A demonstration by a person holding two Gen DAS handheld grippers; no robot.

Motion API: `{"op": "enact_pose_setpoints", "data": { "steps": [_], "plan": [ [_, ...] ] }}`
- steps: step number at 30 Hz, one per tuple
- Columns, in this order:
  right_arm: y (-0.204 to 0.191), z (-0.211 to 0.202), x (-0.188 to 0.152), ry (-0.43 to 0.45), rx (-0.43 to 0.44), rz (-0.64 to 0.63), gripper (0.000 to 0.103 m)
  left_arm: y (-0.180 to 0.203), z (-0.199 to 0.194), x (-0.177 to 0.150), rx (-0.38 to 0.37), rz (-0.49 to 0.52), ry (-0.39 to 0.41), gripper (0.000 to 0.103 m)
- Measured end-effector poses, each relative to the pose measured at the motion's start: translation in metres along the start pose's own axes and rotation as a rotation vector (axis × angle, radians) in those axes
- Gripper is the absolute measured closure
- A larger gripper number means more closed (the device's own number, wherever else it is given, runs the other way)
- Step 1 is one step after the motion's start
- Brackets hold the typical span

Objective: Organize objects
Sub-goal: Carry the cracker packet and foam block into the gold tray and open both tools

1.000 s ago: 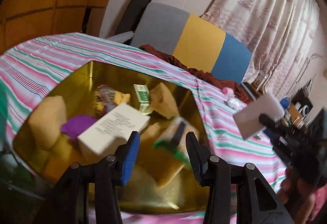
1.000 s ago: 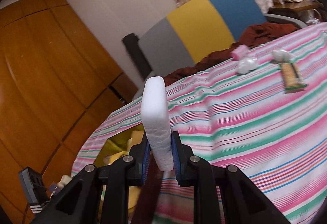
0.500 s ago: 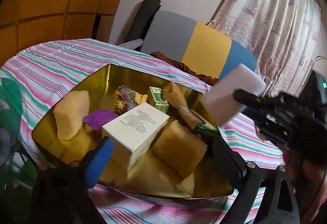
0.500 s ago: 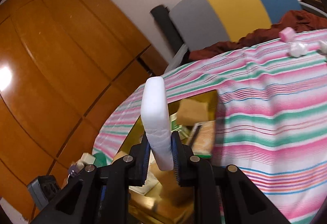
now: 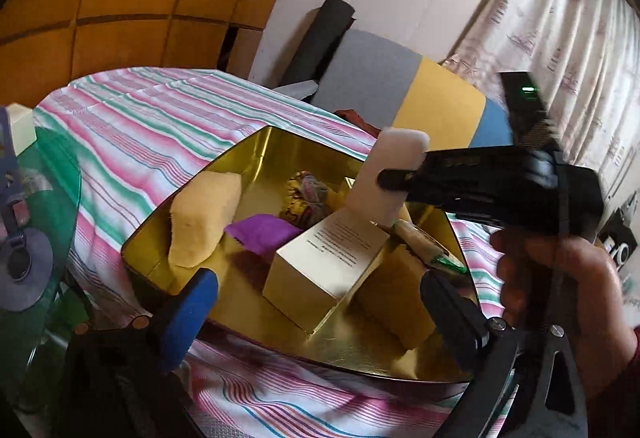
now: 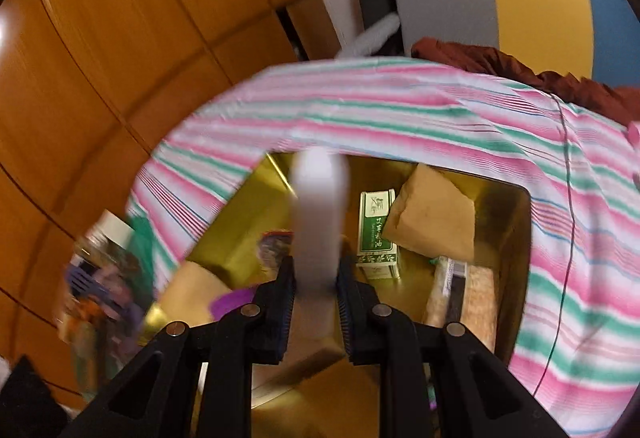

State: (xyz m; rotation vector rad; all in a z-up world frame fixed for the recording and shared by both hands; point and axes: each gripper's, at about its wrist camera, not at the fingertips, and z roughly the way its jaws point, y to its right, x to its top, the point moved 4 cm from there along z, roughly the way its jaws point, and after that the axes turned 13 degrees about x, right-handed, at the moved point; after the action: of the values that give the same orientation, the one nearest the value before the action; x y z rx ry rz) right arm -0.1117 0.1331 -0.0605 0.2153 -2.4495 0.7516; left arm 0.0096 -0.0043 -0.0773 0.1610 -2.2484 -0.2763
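Note:
A gold tray sits on the striped cloth, holding a white printed box, yellow sponges, a purple cloth, a green box and a snack packet. My left gripper hangs wide open and empty over the tray's near edge. My right gripper points down over the tray with a white sponge upright between its pads; its jaws are opening. In the left wrist view the white sponge stands just above the box.
The striped cloth covers the table around the tray. A green glass surface with clutter lies at the left. A grey, yellow and blue cushion and a brown cloth are behind. A person's hand holds the right gripper.
My left jaws have spread wide, and the white box now lies in the tray. My right gripper has swung leftward with the white sponge to above the tray and tipped downward.

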Motion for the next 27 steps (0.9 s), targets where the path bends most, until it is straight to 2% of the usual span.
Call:
{"op": "enact_pose_setpoints", "data": {
  "steps": [3, 6, 9, 11, 13, 14, 16, 19, 21, 23, 27],
  "plan": [
    [0.002, -0.001, 0.006, 0.029, 0.008, 0.019, 0.066, -0.006, -0.001, 0.001, 0.008, -0.016, 0.0, 0.0],
    [0.003, -0.024, 0.009, 0.135, 0.03, 0.053, 0.06, -0.009, -0.002, 0.002, 0.014, -0.023, 0.007, 0.0],
    [0.013, -0.042, 0.009, 0.189, 0.017, 0.096, 0.06, -0.011, -0.002, 0.003, 0.016, -0.036, 0.009, 0.0],
    [0.018, -0.042, 0.01, 0.18, 0.018, 0.101, 0.06, -0.011, -0.002, 0.003, 0.01, -0.043, 0.007, 0.0],
    [0.02, -0.034, 0.009, 0.152, 0.003, 0.088, 0.065, -0.007, -0.002, 0.002, 0.006, -0.033, 0.007, 0.0],
    [0.019, -0.028, 0.01, 0.132, 0.005, 0.077, 0.073, -0.006, -0.004, 0.001, 0.006, -0.027, 0.009, 0.0],
    [0.016, -0.009, 0.009, 0.051, 0.012, 0.06, 0.075, -0.004, -0.005, 0.001, 0.01, -0.012, 0.017, 0.0],
    [0.012, 0.014, 0.009, -0.022, 0.079, 0.082, 0.077, -0.003, -0.006, 0.001, 0.014, -0.007, 0.013, 0.0],
    [0.007, 0.027, 0.008, -0.078, 0.177, 0.107, 0.077, -0.005, -0.007, 0.002, 0.022, -0.013, 0.015, 0.0],
    [0.005, 0.023, 0.007, -0.061, 0.213, 0.121, 0.076, -0.007, -0.007, 0.003, 0.028, -0.018, 0.015, 0.0],
    [0.009, -0.01, 0.007, 0.024, 0.259, 0.116, 0.07, -0.007, -0.007, 0.005, 0.039, -0.023, 0.021, 0.0]
  ]
}}
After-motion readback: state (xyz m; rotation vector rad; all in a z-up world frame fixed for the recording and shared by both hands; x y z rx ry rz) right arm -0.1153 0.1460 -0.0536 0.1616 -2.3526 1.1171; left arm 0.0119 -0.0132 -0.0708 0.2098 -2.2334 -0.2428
